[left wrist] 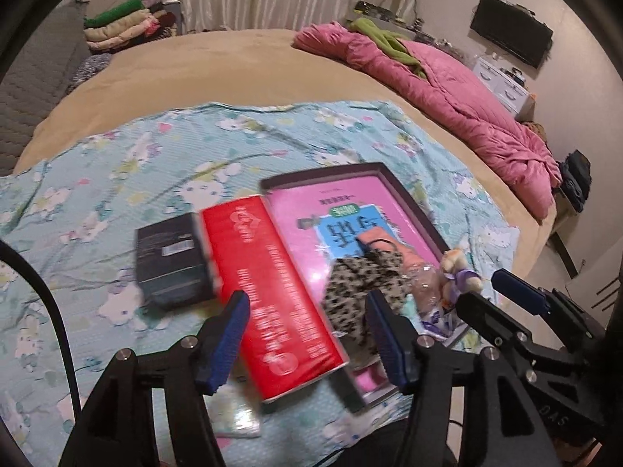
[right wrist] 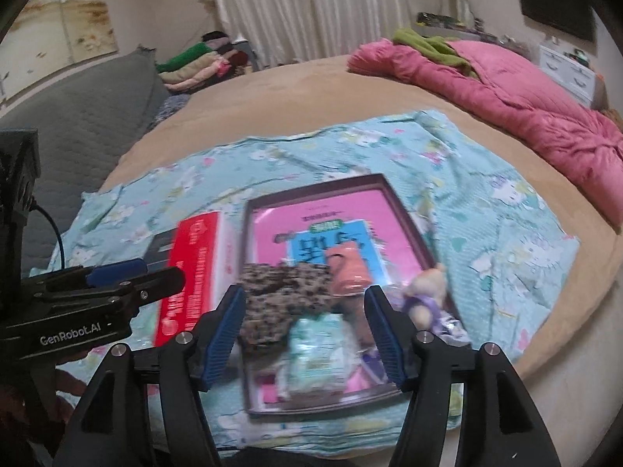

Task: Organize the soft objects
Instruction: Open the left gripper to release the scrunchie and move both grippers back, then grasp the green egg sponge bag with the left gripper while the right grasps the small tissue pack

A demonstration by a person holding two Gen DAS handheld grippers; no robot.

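2 grippers, left gripper (left wrist: 307, 334) and right gripper (right wrist: 305, 334), hover part-open and empty above the tray (right wrist: 409, 214) holding soft items; next grasp should pinch the leopard-print pouch (right wrist: 284, 295) centrally.

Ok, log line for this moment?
left gripper: open, empty | right gripper: open, empty | speckled leopard-print fabric pouch: in shallow dark-rimmed pink tray

**Two black hand-held grippers with blue finger pads**
Ribbed blue pads (right wrist: 224, 334) are mounted on black skeletal arms fixed by silver screws; white "GenRobot.AI" lettering is printed behind the left gripper (right wrist: 136, 272) fingers, where a black cable is attached.
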